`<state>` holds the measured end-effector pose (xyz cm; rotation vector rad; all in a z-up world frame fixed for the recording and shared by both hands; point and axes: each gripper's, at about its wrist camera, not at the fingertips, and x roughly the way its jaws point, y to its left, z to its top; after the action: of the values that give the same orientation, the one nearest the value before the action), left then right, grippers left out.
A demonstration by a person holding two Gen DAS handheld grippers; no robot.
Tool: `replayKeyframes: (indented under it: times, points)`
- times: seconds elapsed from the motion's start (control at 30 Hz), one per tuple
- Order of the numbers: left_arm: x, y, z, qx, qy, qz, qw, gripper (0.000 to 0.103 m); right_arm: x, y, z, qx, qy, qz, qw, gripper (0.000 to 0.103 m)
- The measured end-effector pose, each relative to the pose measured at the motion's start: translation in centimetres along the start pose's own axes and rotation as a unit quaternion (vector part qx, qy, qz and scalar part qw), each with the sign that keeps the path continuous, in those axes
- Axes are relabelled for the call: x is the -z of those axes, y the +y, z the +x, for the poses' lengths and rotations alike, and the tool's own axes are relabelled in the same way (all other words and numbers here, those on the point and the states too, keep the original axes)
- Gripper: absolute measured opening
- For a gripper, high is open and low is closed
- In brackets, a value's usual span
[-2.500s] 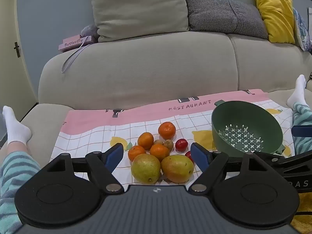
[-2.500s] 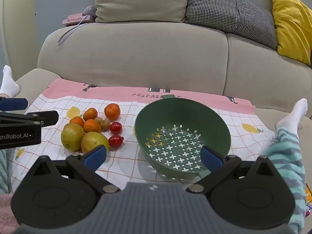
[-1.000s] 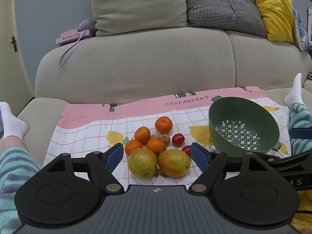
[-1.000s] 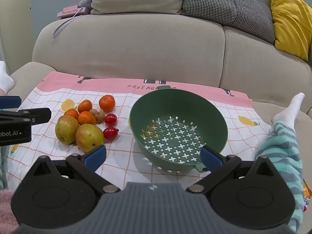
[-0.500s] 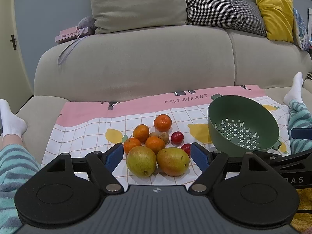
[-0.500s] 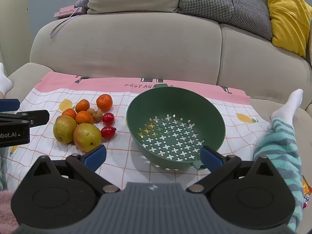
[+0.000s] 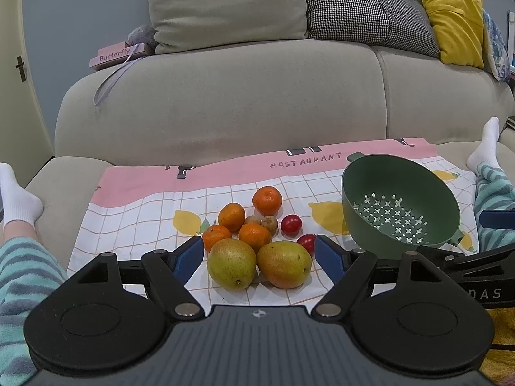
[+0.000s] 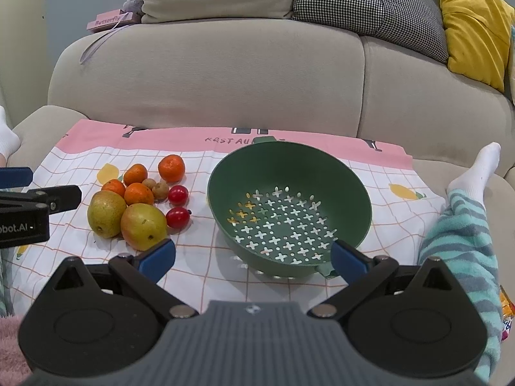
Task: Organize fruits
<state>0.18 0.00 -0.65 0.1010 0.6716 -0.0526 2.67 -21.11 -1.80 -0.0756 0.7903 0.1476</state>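
A pile of fruit lies on a checked cloth (image 7: 135, 222): two yellow-green pears (image 7: 231, 267) (image 7: 284, 268), several oranges (image 7: 267, 200), two small brown fruits (image 7: 269, 223) and two red ones (image 7: 291, 224). An empty green colander (image 7: 399, 212) stands to the right of the pile; it also shows in the right wrist view (image 8: 289, 206). My left gripper (image 7: 259, 260) is open and empty, just short of the two pears. My right gripper (image 8: 252, 259) is open and empty, in front of the colander. The pears (image 8: 143, 225) lie to its left.
The cloth covers a beige sofa seat with the backrest (image 7: 225, 103) behind. Cushions (image 7: 450, 13) and a pink book (image 7: 117, 54) sit on top of it. The person's legs in striped trousers and white socks lie at both sides (image 7: 19, 199) (image 8: 466, 199).
Both grippers have drifted slightly forward and the view has shifted a little. Both stay open and empty. The fruit and colander have not moved.
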Motion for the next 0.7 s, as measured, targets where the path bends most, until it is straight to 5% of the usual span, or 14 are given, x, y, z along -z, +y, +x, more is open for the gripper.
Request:
replayKeyframes:
  times: [0.7]
  points:
    - [-0.03, 0.0, 0.01, 0.0, 0.0, 0.0, 1.0, 0.092, 0.1, -0.1, 0.2, -0.004, 0.006, 0.007, 1.0, 0.099]
